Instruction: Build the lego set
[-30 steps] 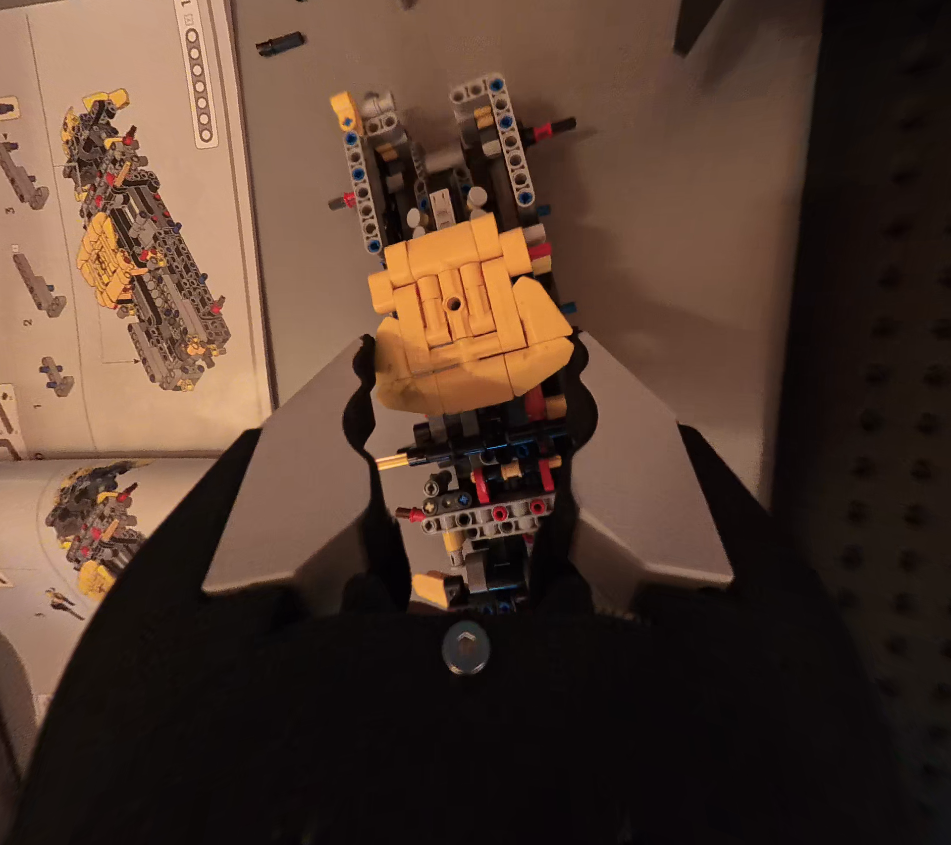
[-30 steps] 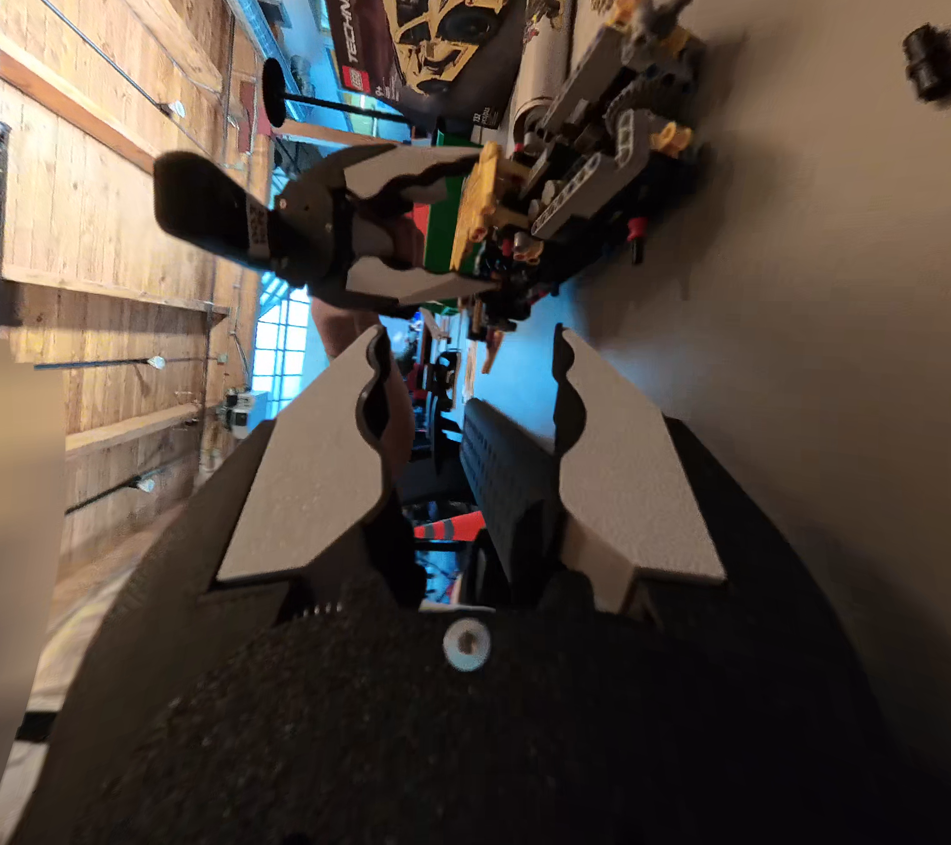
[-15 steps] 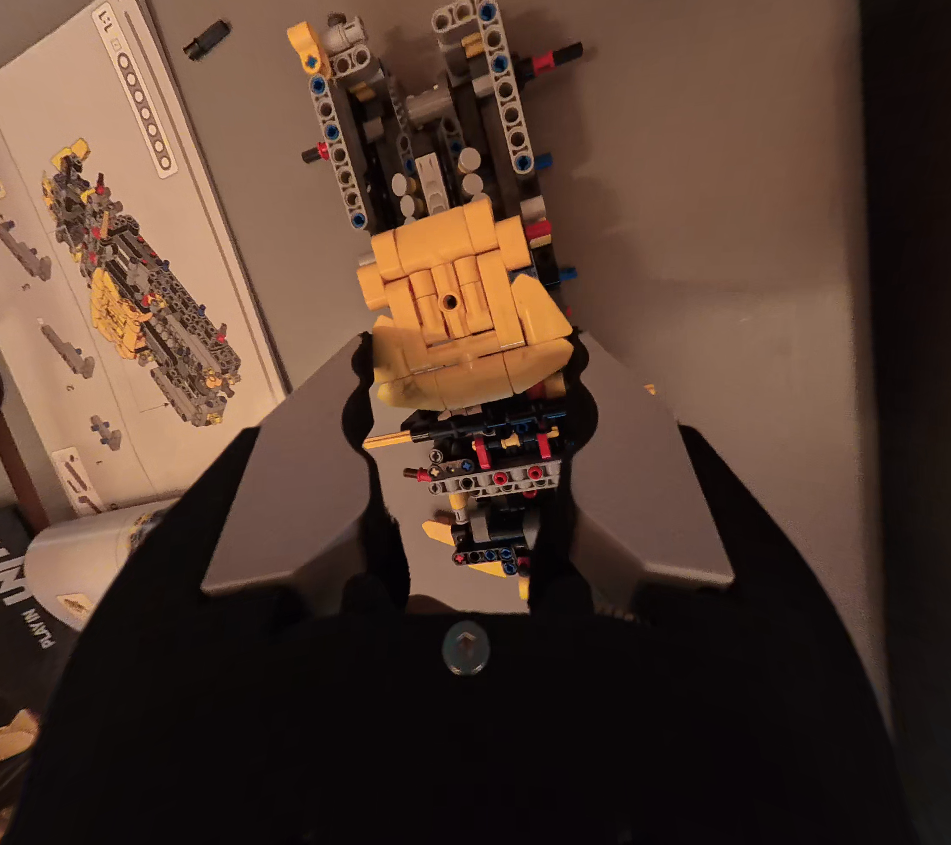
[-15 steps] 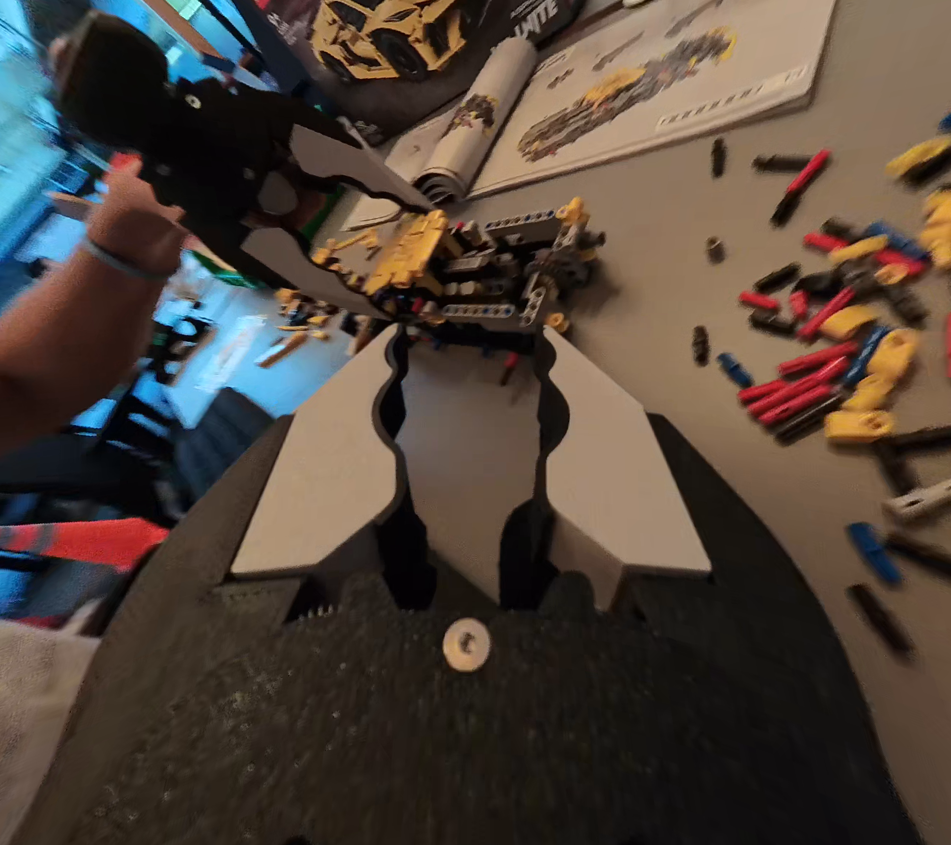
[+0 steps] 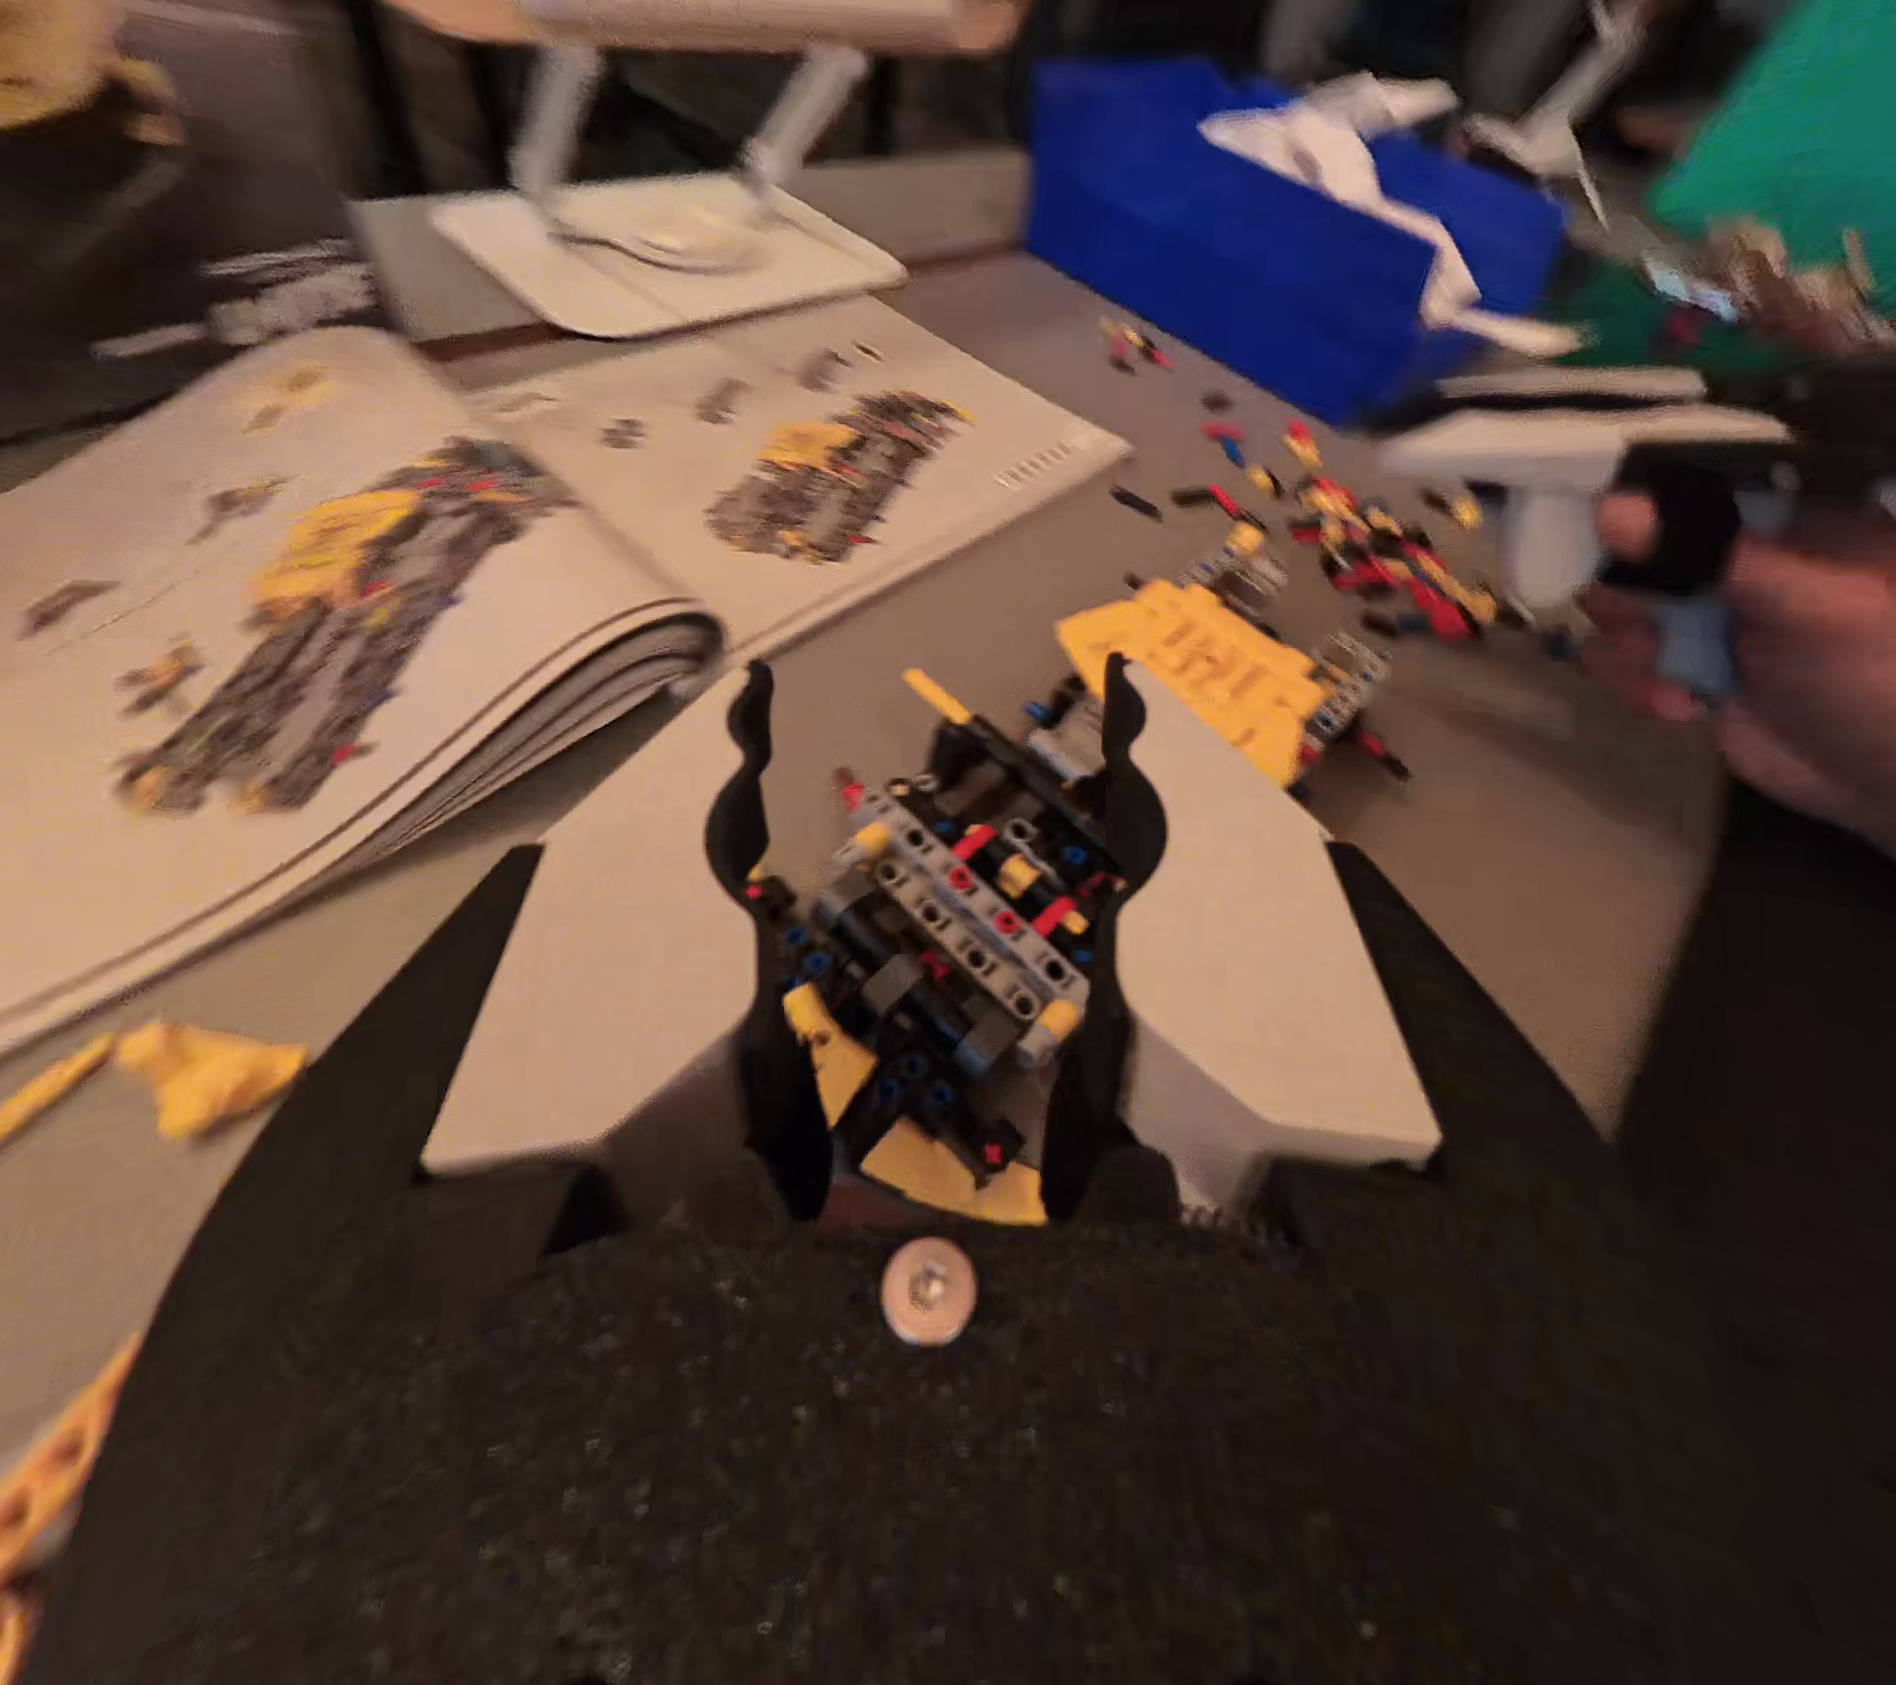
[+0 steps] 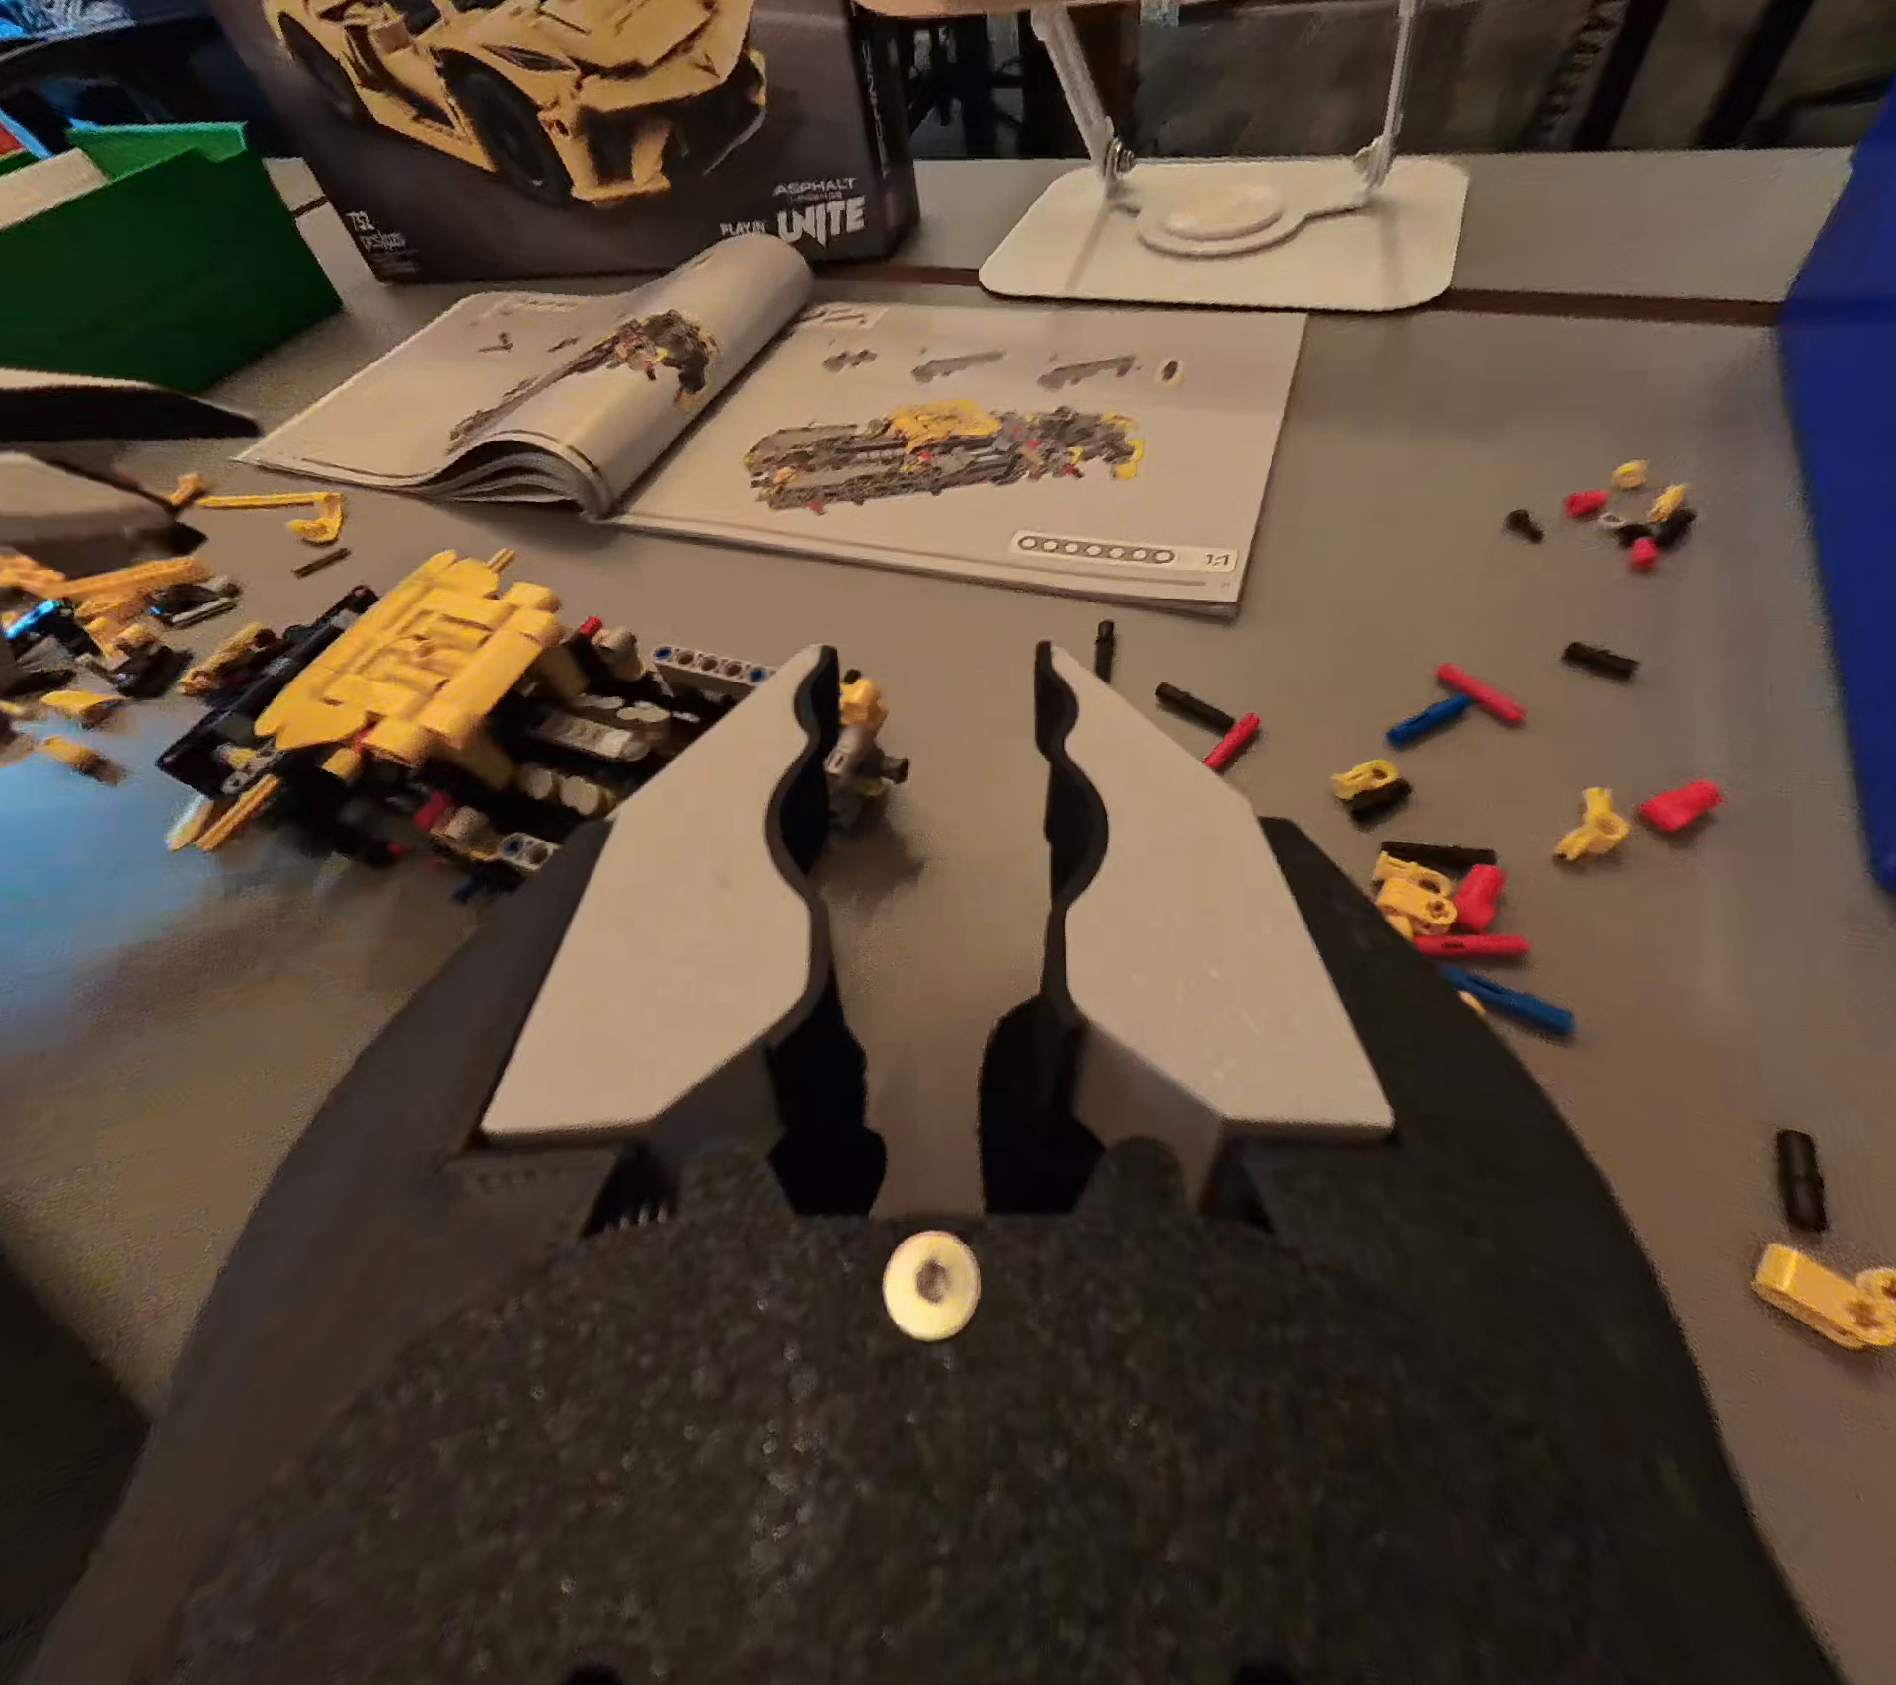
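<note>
The left gripper (image 5: 932, 717) grips the rear end of the partly built yellow, black and grey brick car chassis (image 5: 954, 917), its grey fingers (image 5: 657, 969) pressed against the model's two sides. The chassis lies lengthwise on the grey tabletop (image 5: 1518, 835), its yellow panelled section (image 5: 1200, 671) pointing away from the camera. A crumpled yellow piece (image 5: 205, 1076) sits on the table at lower left.

The right gripper (image 6: 934, 661) hovers above the table with its fingers parted and nothing between them. Just left of its left finger lies the same chassis (image 6: 431, 712), while loose red, blue, yellow and black pins and connectors (image 6: 1457, 897) are scattered to the right. More yellow and black loose parts (image 6: 92, 610) lie at the far left, near the tip of the other gripper.

Beyond the model, an open instruction booklet (image 6: 923, 425) with printed diagrams of the car rests flat on the table, one page curled upward. Behind it stands the dark product box showing a yellow sports car (image 6: 534, 25), a green plastic bin (image 6: 154, 271) to its left, and a white stand holding a rounded board with a clipped sheet (image 6: 1231, 230) to its right. A blue bin (image 6: 1847, 507) edges the right side. In the left wrist view, a person's hand (image 5: 1795, 661) holds the right gripper at far right, heavily blurred.
</note>
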Tool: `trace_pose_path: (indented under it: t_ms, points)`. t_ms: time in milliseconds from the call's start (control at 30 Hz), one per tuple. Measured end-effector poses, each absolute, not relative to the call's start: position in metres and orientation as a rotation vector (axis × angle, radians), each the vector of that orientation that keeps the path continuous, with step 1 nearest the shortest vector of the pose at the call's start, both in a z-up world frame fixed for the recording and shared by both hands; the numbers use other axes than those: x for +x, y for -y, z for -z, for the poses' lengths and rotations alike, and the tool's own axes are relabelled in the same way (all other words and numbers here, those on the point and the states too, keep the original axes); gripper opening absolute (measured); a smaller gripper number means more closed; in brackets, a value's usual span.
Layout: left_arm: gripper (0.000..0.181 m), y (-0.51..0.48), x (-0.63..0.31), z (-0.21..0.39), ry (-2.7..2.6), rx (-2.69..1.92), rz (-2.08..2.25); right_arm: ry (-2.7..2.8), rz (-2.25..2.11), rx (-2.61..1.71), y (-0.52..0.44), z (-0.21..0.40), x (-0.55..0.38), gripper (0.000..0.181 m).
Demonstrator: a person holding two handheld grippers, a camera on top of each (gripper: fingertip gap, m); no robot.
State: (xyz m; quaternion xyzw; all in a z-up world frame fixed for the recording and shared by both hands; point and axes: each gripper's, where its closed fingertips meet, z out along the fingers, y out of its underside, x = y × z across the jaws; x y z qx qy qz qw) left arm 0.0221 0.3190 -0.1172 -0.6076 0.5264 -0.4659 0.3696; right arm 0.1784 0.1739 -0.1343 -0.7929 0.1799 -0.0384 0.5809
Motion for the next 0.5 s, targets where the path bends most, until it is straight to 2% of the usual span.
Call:
trace_pose_path:
  t_ms: [100,233,333,433,500]
  points:
    - [0.061,-0.339,0.004,0.118,-1.174,-1.589,1.155,-0.425,0.106,-1.872,-0.171,0.141,0.178,0.038]
    - [0.056,-0.337,0.005,0.128,-1.276,-1.588,1.107,-0.451,0.094,-1.866,-0.17,0.142,0.18,0.038]
    - [0.054,-0.324,0.024,0.103,-1.386,-1.546,1.217,-0.484,0.135,-1.879,-0.172,0.136,0.199,0.037]
    - [0.054,-0.324,0.058,0.103,-1.651,-1.561,1.101,-0.464,0.221,-2.063,-0.191,0.134,0.24,0.043]
    - [0.055,-0.335,0.09,0.112,-1.762,-1.609,1.0,-0.476,0.179,-2.259,-0.207,0.161,0.266,0.044]
